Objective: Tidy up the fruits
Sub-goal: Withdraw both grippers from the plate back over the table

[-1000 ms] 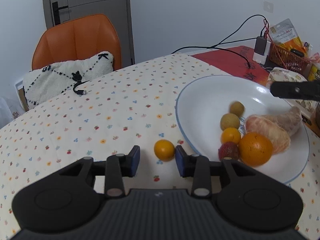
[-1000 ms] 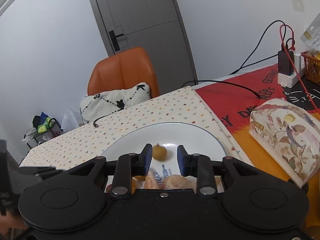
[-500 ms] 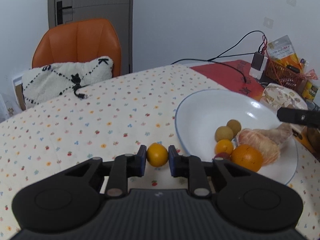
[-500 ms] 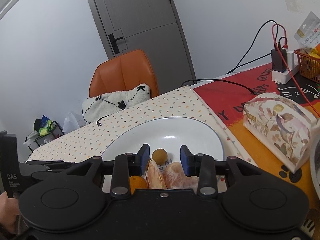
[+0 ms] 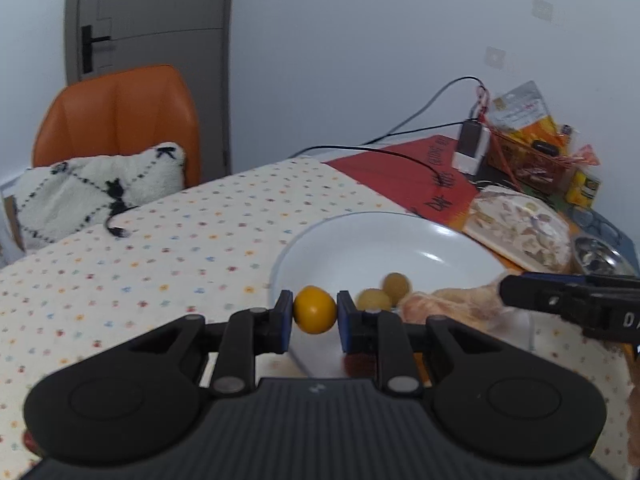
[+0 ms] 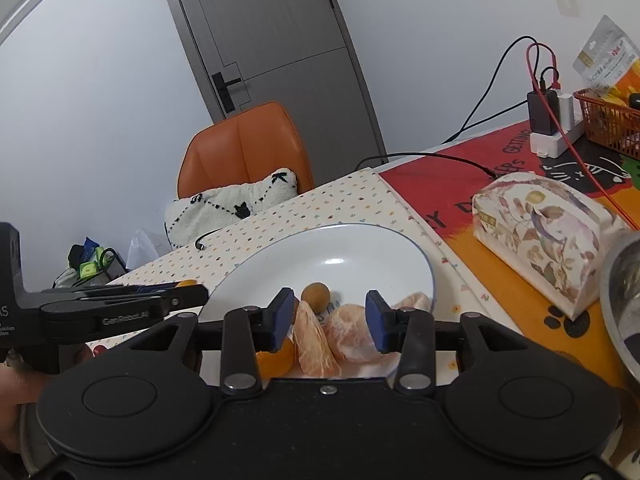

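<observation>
1. Left gripper (image 5: 314,311) is clamped on the small orange fruit (image 5: 314,309), blue pads pressing both its sides, right at the white plate's (image 5: 360,240) near rim.
2. Right gripper (image 6: 330,317) has its jaws apart, just been opening, over the peeled citrus segments (image 6: 340,336) on the plate.
3. Two round brown fruits (image 5: 386,292) sit together mid-plate.

Right gripper (image 6: 327,314) fingers parted over peeled segments (image 6: 340,336) on plate (image 6: 360,240); just opening

Dotted tablecloth table (image 5: 160,240), white plate (image 6: 320,248), floral box (image 6: 540,232), possibly tissues
</observation>
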Demonstrator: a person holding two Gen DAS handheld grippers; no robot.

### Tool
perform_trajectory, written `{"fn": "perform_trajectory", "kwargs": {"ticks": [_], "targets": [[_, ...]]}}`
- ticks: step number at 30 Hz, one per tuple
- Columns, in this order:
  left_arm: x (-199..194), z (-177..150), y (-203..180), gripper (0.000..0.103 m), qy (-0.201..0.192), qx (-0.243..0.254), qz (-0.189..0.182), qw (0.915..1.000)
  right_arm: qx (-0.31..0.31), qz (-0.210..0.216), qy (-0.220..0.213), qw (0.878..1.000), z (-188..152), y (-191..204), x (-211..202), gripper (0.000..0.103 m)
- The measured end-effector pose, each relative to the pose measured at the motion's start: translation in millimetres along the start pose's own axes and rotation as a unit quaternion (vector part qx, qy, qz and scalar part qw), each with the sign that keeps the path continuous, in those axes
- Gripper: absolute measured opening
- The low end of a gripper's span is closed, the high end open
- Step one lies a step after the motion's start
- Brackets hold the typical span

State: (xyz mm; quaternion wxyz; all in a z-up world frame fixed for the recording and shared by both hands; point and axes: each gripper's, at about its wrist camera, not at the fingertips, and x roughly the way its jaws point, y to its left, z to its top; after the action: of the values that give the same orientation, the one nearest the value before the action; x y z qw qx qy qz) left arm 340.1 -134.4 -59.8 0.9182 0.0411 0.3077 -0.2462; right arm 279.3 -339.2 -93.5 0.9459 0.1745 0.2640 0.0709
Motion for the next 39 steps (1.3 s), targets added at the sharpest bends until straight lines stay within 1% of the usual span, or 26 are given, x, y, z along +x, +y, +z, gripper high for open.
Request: {"fn": "perform_trajectory", "kwargs": {"ticks": [5,7,8,10,12,14,15,17,19,20,22,25,28,33,37,39], "targets": [[6.8,0.1,-12.8,0.022,0.009,0.002,-0.006,0.9999,0.001,0.002,0.002,1.000,-3.8,1.1,-4.2,0.042],[6.5,-0.3,-15.8,0.023,0.008,0.007,-0.003,0.9999,-0.003,0.002,0.002,1.000,-5.3,2.0,-6.5,0.048],[5.4,-0.4,-17.0,0.026,0.007,0.011,0.001,0.9999,-0.005,0.002,0.002,1.000,-6.3,2.3,-8.1,0.049],[2.7,-0.1,-16.6,0.028,0.011,0.012,0.008,0.9998,-0.005,0.002,0.002,1.000,-7.6,2.6,-9.4,0.051],[-1.3,-0.2,-12.3,0.035,0.011,0.003,0.009,0.9999,-0.005,0.002,0.003,1.000,-8.8,3.8,-9.6,0.054],[-8.0,-1.0,-6.3,0.053,0.004,-0.007,0.015,0.9998,-0.009,0.004,0.004,1.000,-9.9,6.9,-9.2,0.059],[-11.7,-1.4,-3.5,0.058,0.000,-0.010,0.019,0.9998,-0.013,0.005,0.004,1.000,-10.2,8.9,-8.8,0.062],[-20.0,-2.1,2.5,0.073,-0.010,-0.018,0.025,0.9995,-0.019,0.007,0.003,1.000,-10.5,13.9,-8.8,0.068],[-28.7,-2.0,9.4,0.078,-0.017,-0.028,0.030,0.9990,-0.028,0.007,-0.001,1.000,-10.3,19.4,-9.3,0.083],[-32.3,-2.2,12.7,0.080,-0.020,-0.034,0.032,0.9987,-0.033,0.006,-0.005,0.999,-10.3,22.1,-9.9,0.086],[-40.9,-2.2,19.4,0.083,-0.026,-0.046,0.041,0.9978,-0.039,0.005,-0.012,0.999,-10.1,26.9,-10.8,0.095],[-54.8,-2.8,25.2,0.087,-0.038,-0.050,0.063,0.9960,-0.037,0.011,-0.014,0.999,-9.6,31.0,-9.5,0.100],[-69.3,-3.6,29.5,0.090,-0.050,-0.049,0.072,0.9949,-0.039,0.012,-0.016,0.999,-9.8,35.9,-7.8,0.103],[-89.4,-6.5,36.4,0.091,-0.069,-0.035,0.101,0.9919,-0.037,0.014,-0.023,0.999,-11.8,43.5,-5.5,0.103],[-102.5,-11.8,50.7,0.091,-0.074,-0.052,0.100,0.9908,-0.036,0.030,-0.020,0.999,-12.2,49.9,-2.4,0.103],[-108.2,-15.0,57.5,0.091,-0.074,-0.060,0.111,0.9892,-0.039,0.034,-0.018,0.999,-12.8,54.6,-0.9,0.103]]}}
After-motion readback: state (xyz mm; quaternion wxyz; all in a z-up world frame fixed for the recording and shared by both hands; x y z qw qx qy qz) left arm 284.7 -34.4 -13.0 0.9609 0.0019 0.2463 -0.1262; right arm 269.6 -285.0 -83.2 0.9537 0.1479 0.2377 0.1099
